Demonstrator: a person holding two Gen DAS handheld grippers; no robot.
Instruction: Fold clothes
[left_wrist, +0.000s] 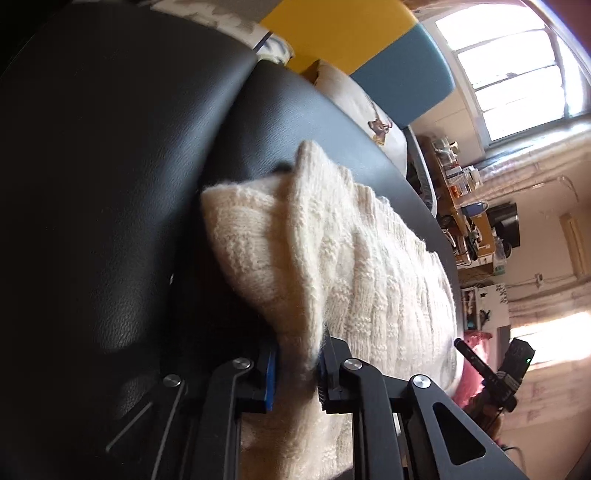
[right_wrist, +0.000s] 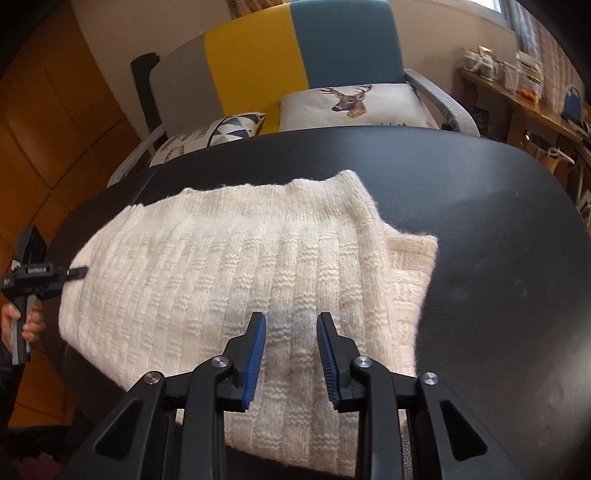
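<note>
A cream knitted sweater (right_wrist: 221, 258) lies folded on a black leather surface (right_wrist: 498, 240). In the left wrist view the sweater (left_wrist: 351, 258) fills the middle, and my left gripper (left_wrist: 295, 354) is shut on a raised fold at its near edge, with cloth pinched between the blue pads. My right gripper (right_wrist: 291, 321) is open just over the sweater's near middle, with nothing gripped between its fingers. In the right wrist view the left gripper (right_wrist: 77, 273) shows at the sweater's left edge, held by a hand (right_wrist: 22, 321). The right gripper (left_wrist: 465, 349) appears at the left wrist view's lower right.
Behind the black surface stands an armchair (right_wrist: 295, 55) with grey, yellow and blue panels, a deer cushion (right_wrist: 351, 103) and a patterned cushion (right_wrist: 207, 136). A cluttered wooden shelf (right_wrist: 535, 107) runs along the right wall. Bare black leather lies to the right of the sweater.
</note>
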